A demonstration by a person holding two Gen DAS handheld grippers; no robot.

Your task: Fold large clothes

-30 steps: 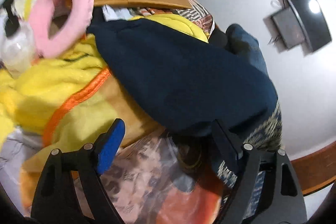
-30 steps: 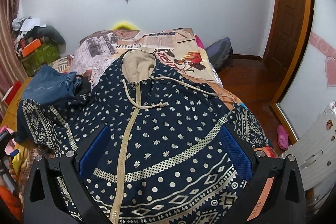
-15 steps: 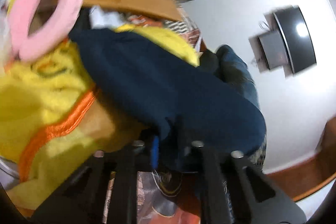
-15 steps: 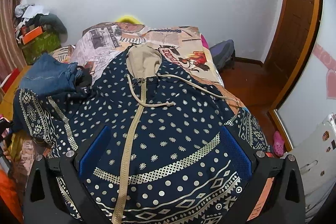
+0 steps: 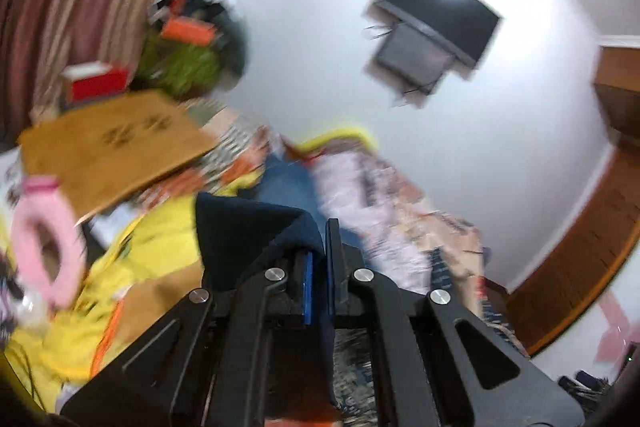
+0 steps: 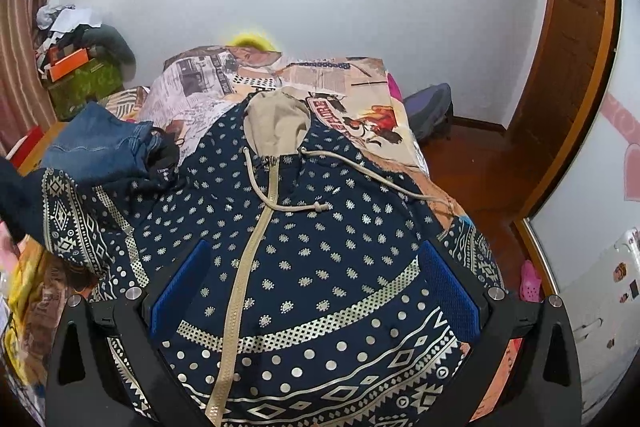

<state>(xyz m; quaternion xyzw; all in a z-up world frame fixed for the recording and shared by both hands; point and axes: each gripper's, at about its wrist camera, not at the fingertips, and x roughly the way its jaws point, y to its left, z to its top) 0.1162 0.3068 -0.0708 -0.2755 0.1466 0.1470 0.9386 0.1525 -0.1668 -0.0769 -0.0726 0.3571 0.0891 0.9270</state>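
Observation:
A large navy hoodie (image 6: 312, 247) with gold dots, a beige zipper and a beige hood lies spread front-up on the bed. Its left sleeve (image 6: 60, 215) is raised off the bed at the left edge. My left gripper (image 5: 318, 239) is shut on the navy sleeve fabric (image 5: 248, 231) and holds it up. My right gripper (image 6: 314, 291) is open and empty, hovering over the hoodie's lower front, apart from the cloth.
Folded blue jeans (image 6: 96, 147) lie on the bed left of the hoodie. A yellow garment (image 5: 136, 275), a pink ring (image 5: 44, 247) and a cardboard sheet (image 5: 116, 143) crowd the left side. The printed bedsheet (image 6: 344, 95) ends at a wooden floor on the right.
My left gripper went from open over the navy sleeve to shut on it, then lifted it and swung upward. My right gripper stayed open and moved slightly forward.

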